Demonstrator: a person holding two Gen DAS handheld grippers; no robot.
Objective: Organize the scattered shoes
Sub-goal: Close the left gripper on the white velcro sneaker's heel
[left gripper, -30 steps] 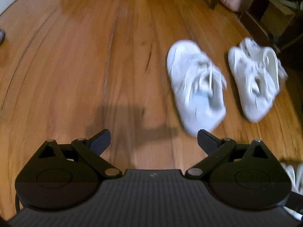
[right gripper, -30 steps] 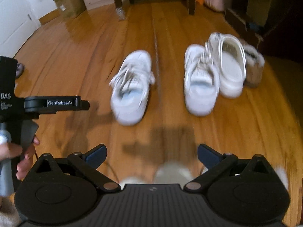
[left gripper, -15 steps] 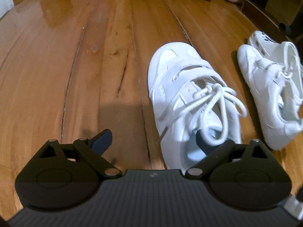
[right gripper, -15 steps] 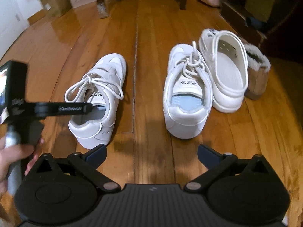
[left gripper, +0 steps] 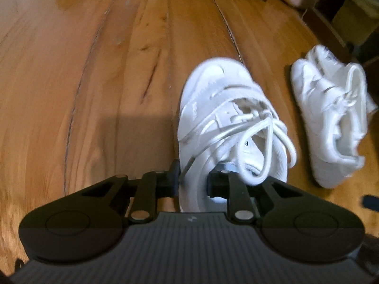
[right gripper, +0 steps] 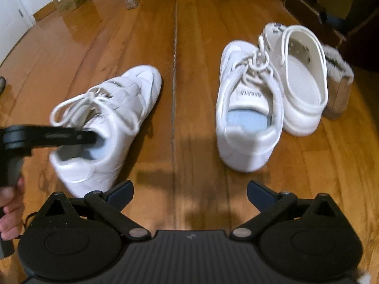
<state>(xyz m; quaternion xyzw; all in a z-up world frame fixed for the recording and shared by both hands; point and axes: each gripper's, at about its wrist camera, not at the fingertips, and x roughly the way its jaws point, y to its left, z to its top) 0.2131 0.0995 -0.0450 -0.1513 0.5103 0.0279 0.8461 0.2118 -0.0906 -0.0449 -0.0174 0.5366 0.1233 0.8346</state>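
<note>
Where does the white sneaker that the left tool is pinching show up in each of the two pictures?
Left wrist view: the pinched sneaker fills the centre, its heel collar between the left tool fingers.
Right wrist view: the same sneaker lies at left, toe pointing away.
Shared landmark: the second white sneaker, lying to its right in both.

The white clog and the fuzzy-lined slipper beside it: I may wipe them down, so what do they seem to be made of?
The white clog looks like moulded foam or rubber: one smooth, matte piece with punched holes and a thick rounded rim. The slipper looks like tan suede with a grey fleece or shearling collar, judging by its soft nap and fuzzy edge. Blur leaves both uncertain.
</note>
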